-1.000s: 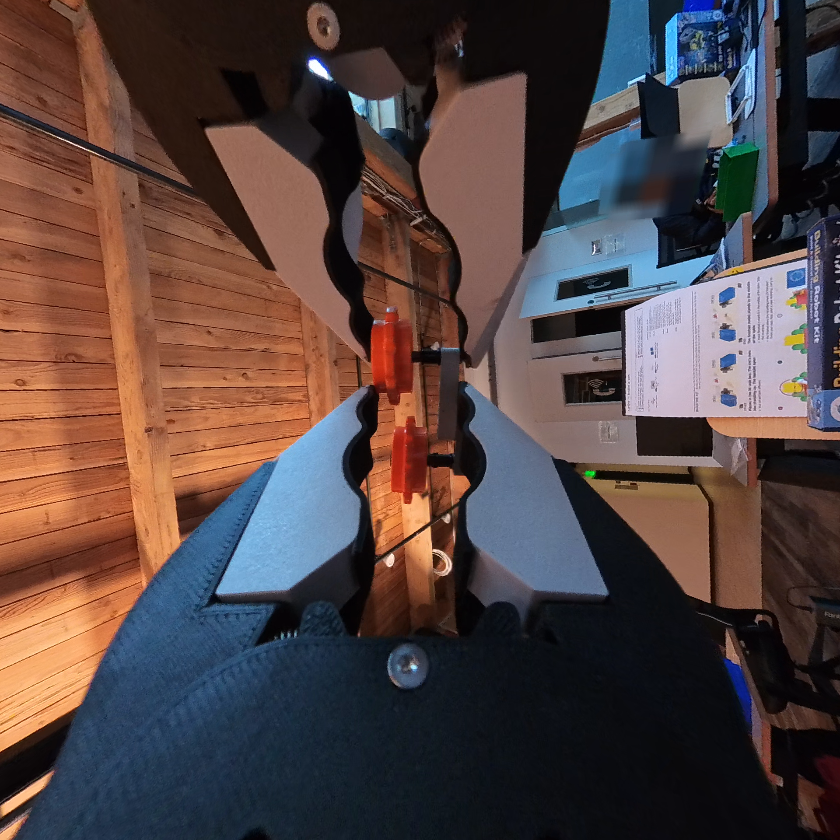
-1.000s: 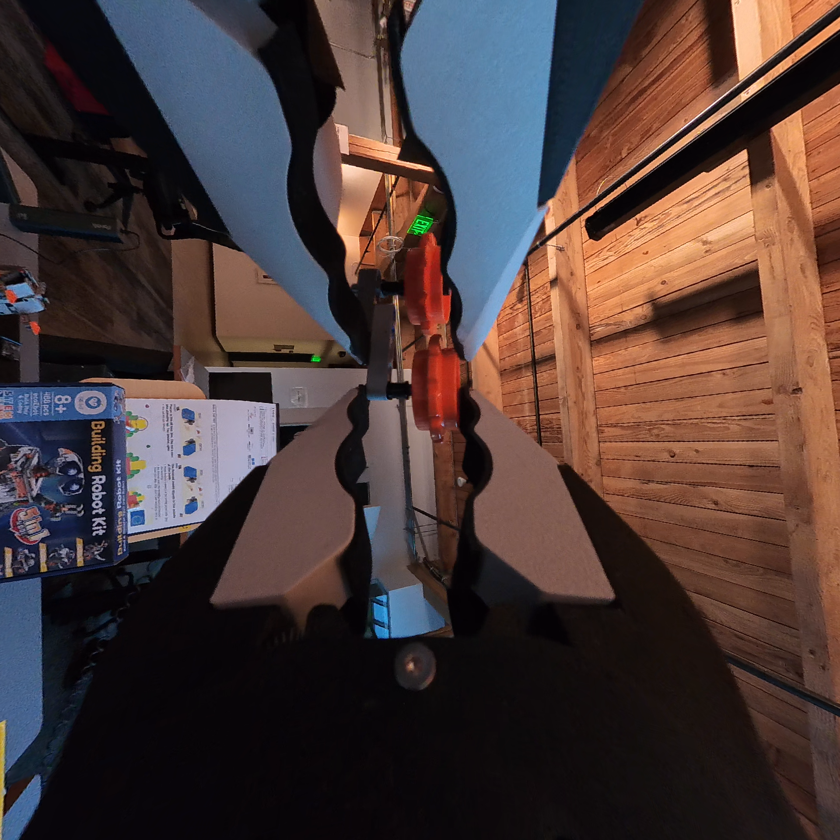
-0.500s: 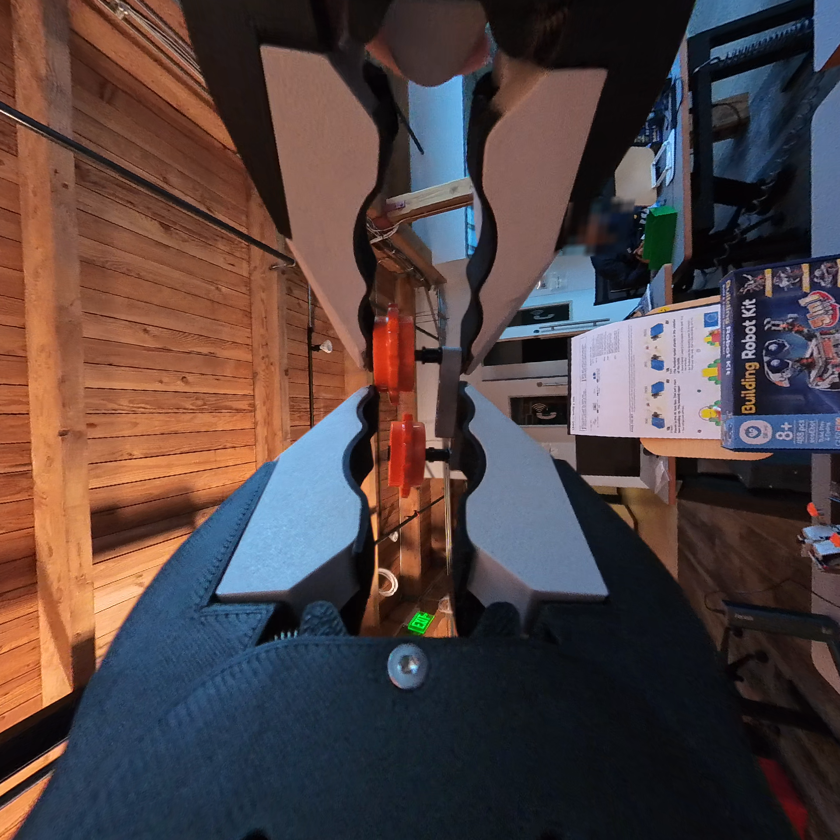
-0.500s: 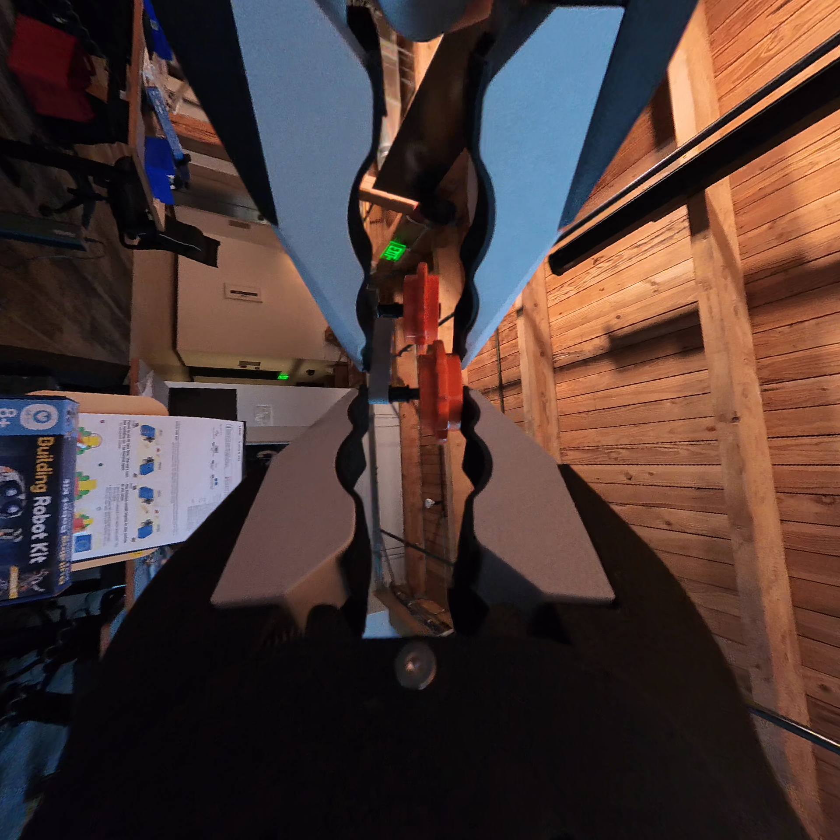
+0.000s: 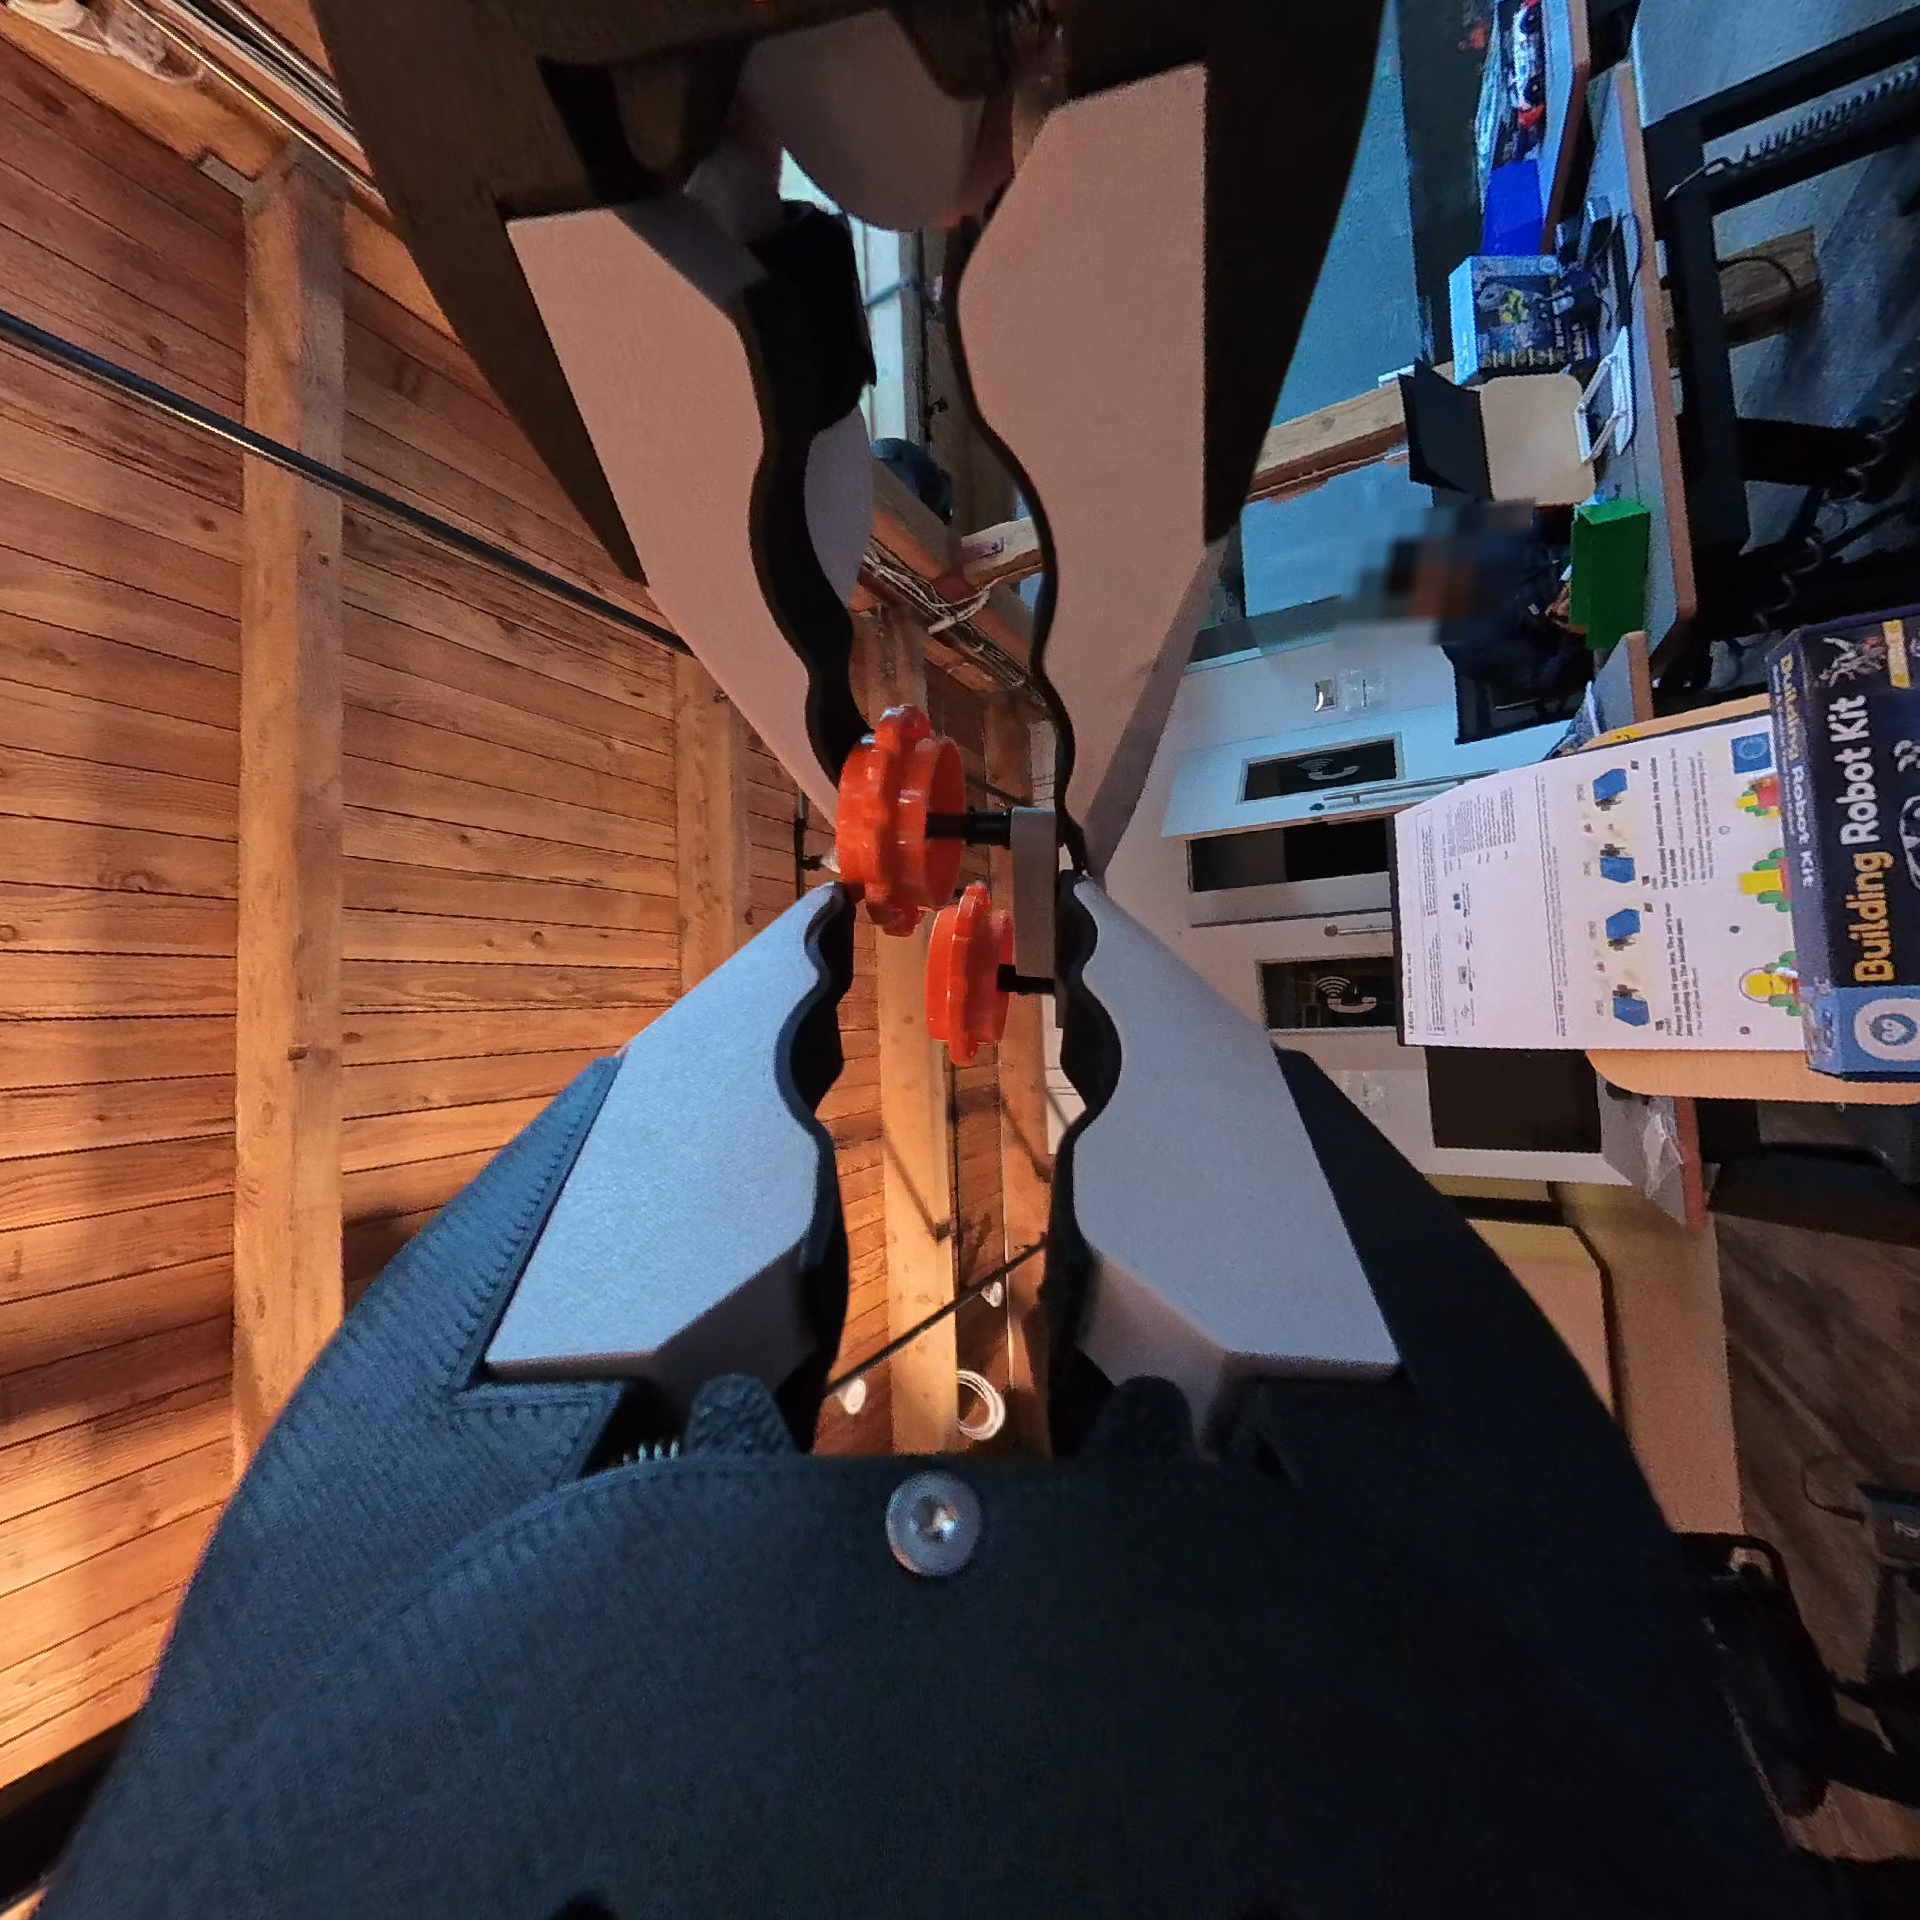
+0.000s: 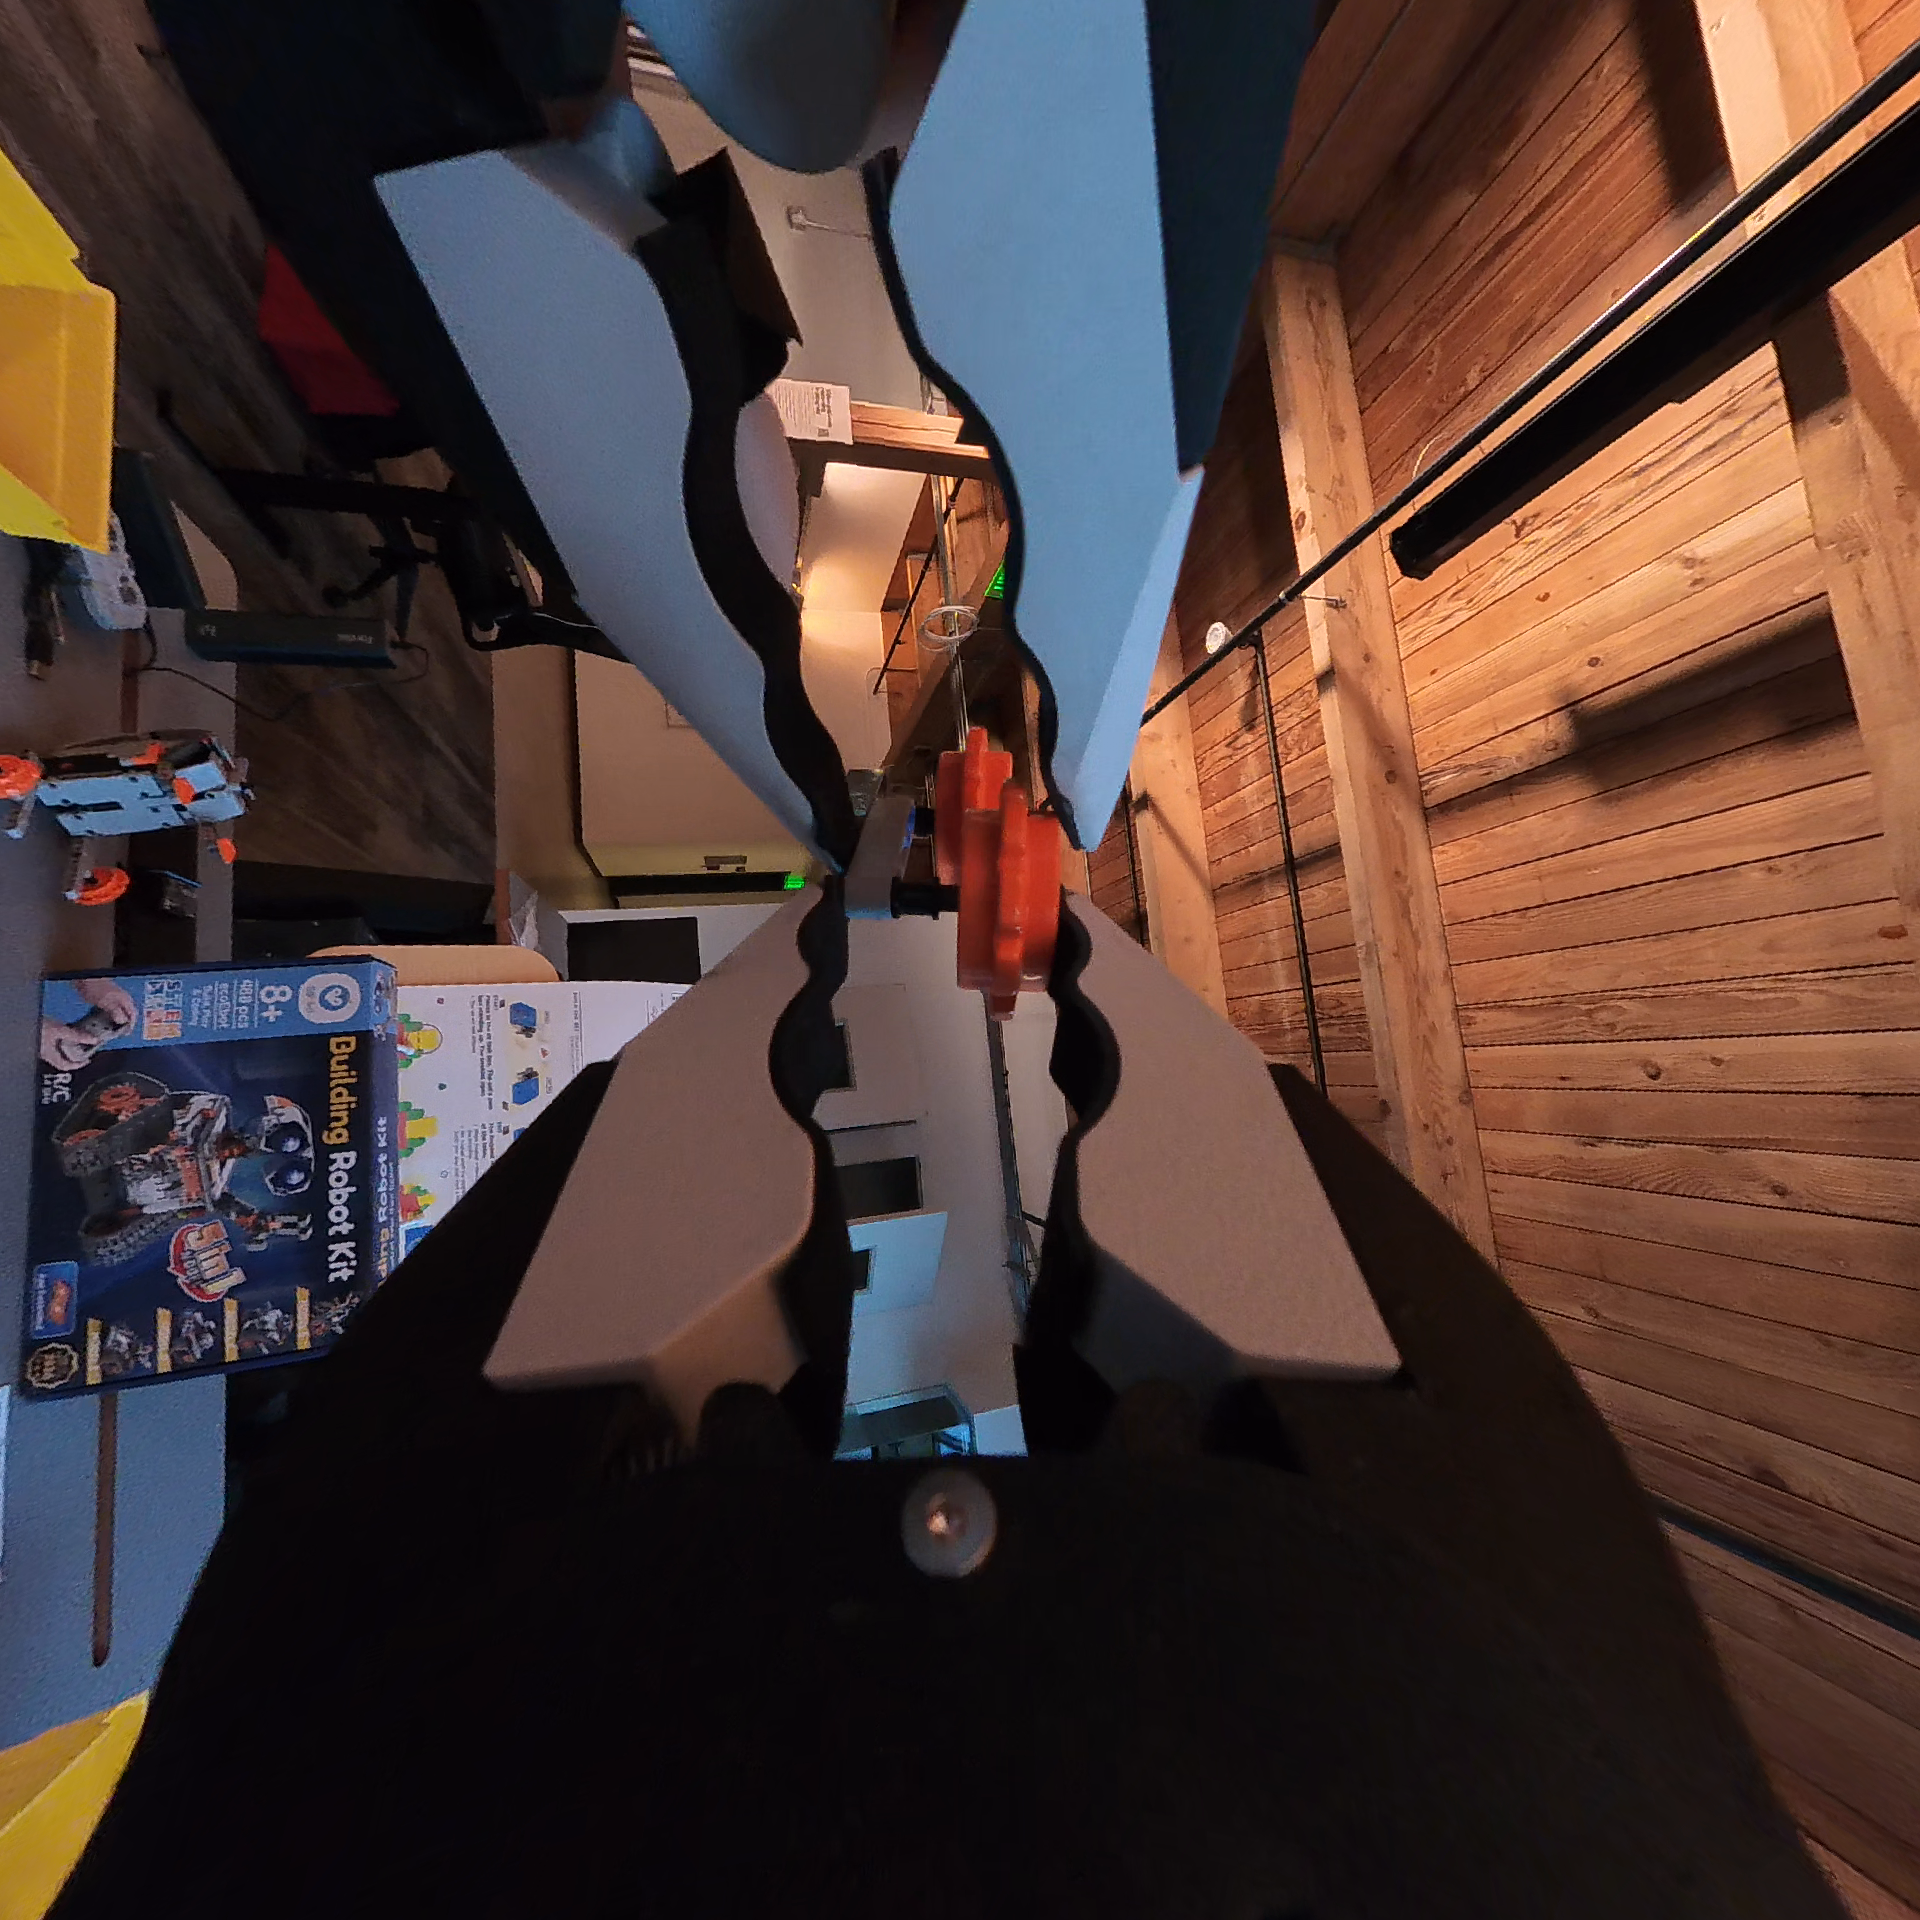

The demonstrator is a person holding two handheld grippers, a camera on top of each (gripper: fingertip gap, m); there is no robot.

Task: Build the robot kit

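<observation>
A small assembly of a grey bar with two orange gears on black axles hangs in the air between my two grippers, which face each other tip to tip. My left gripper is shut on it: one fingertip touches the upper gear and the other presses the bar. The lower gear sits between its fingers. My right gripper is shut on the same assembly, with the bar at one fingertip and an orange gear at the other. Each gripper shows at the top of the other's view.
A wood-plank wall with a black rail fills one side. A blue kit box and a printed instruction sheet lie on a table. A small robot model, a yellow bin and a green box stand farther off.
Both grippers have swung together with the assembly held between them, so the background has shifted. In the right wrist view the two gears now overlap. Both grips have stayed shut.
</observation>
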